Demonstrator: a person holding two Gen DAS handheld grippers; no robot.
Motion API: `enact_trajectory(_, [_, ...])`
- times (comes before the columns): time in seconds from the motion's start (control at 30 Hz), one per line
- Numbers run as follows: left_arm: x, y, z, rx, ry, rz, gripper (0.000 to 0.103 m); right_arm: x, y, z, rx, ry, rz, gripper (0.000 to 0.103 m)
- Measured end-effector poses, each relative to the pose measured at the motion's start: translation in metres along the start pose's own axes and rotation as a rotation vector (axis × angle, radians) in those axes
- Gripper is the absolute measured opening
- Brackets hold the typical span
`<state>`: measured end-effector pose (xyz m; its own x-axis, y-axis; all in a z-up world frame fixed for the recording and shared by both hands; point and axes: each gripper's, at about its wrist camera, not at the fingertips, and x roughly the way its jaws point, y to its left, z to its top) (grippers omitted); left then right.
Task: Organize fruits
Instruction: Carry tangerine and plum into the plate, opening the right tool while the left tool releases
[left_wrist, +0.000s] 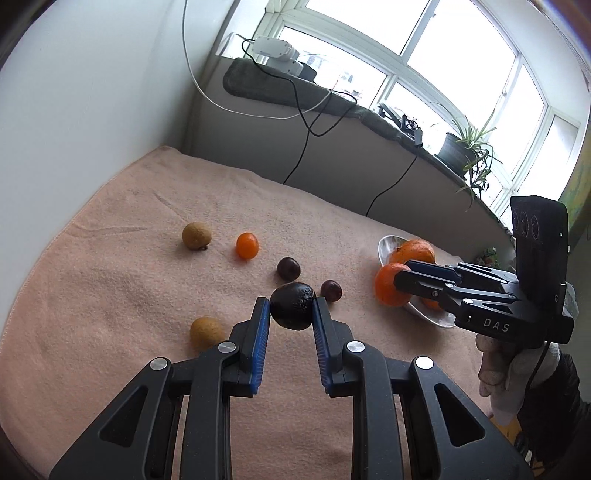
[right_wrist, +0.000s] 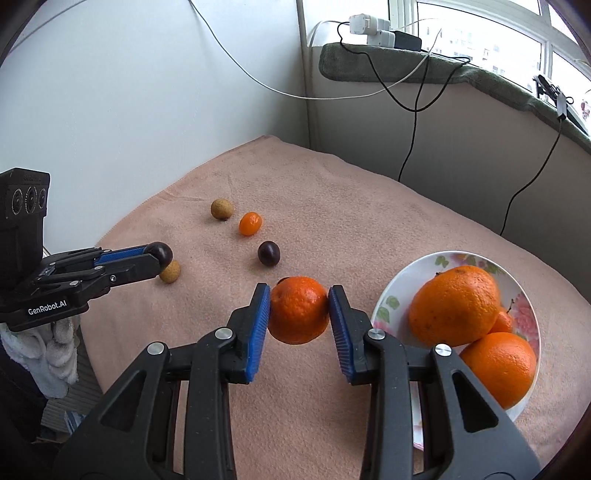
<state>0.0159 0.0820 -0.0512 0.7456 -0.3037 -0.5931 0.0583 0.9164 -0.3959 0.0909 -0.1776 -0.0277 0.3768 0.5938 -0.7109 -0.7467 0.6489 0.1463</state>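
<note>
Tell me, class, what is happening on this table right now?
A person holds tongs in each hand, sorting fruit on a pink towel. The left tongs grip a dark fruit; the right tongs grip an orange beside a flowered plate that already holds oranges. Several small fruits lie loose on the towel.

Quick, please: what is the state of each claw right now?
Left claw: closed on a dark round fruit.
Right claw: closed on an orange.
</note>
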Motion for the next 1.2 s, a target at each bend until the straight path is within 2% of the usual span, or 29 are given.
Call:
enact_trajectory(0.33, [0.035, -0.060, 0.005, 0.074, 0.038, -0.124, 0.022, -0.035, -0.032, -0.027, 0.082, -0.022, -0.063, 0.034])
enact_trajectory(0.63, [0.067, -0.108, 0.007, 0.147, 0.083, -0.193, 0.022, -0.053, -0.051, -0.047, 0.127, -0.031, -0.109, 0.034])
enact_trajectory(0.83, [0.085, -0.127, 0.004, 0.188, 0.113, -0.208, 0.022, -0.055, -0.058, -0.053, 0.132, -0.031, -0.136, 0.034])
enact_trajectory(1.13, [0.098, -0.139, 0.005, 0.218, 0.124, -0.187, 0.022, -0.058, -0.063, -0.049, 0.130, -0.056, -0.152, 0.033])
enact_trajectory(1.17, [0.100, -0.140, 0.005, 0.223, 0.128, -0.184, 0.023, -0.058, -0.064, -0.049, 0.132, -0.059, -0.154, 0.033])
enact_trajectory(1.2, [0.100, -0.140, 0.005, 0.225, 0.131, -0.182, 0.031, -0.058, -0.064, -0.049, 0.132, -0.060, -0.151, 0.033])
